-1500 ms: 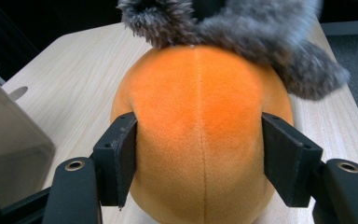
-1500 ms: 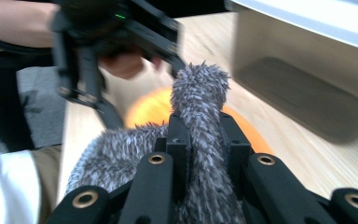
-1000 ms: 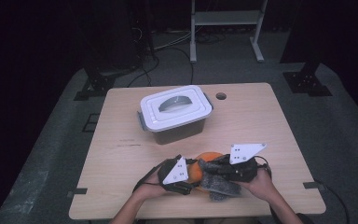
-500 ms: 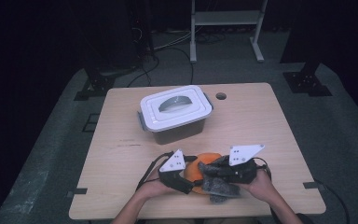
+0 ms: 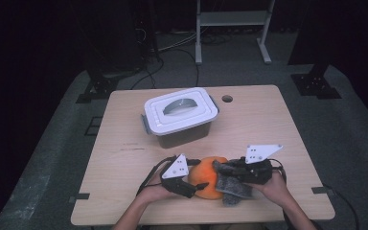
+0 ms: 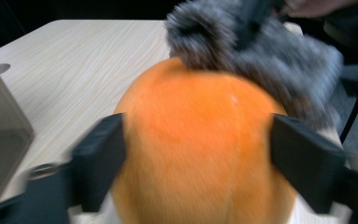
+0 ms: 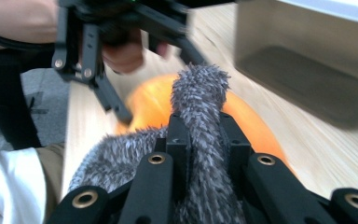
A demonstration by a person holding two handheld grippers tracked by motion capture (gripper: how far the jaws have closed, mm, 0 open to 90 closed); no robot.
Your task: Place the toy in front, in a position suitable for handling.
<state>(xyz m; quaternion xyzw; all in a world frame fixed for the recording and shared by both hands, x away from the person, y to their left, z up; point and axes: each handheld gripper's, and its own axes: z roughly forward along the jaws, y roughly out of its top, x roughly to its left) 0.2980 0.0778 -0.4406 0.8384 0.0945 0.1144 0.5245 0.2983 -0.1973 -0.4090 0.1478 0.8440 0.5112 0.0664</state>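
Note:
A round orange plush thing [image 5: 210, 179] lies near the table's front edge, with a grey fuzzy piece [image 5: 232, 189] draped against its right side. My left gripper [image 5: 195, 184] comes at it from the left. In the left gripper view its jaws flank the orange plush thing [image 6: 200, 140] and have just been opening, standing at its sides without squeezing it. My right gripper [image 5: 223, 168] reaches in from the right. It is shut on a fold of the grey fuzzy piece [image 7: 198, 93], which sticks up between the jaws in front of the orange plush thing [image 7: 149, 105].
A clear box with a white lid and handle [image 5: 179, 112] stands at the middle of the wooden table [image 5: 124, 167], just behind the hands. A small round hole [image 5: 227, 98] is in the tabletop behind the box. The box's wall [image 7: 307, 74] is close on the right gripper's right.
The left gripper's jaws have spread wider around the orange plush thing. Both hands have stayed near the table's front edge, and the right gripper keeps its hold on the grey piece.

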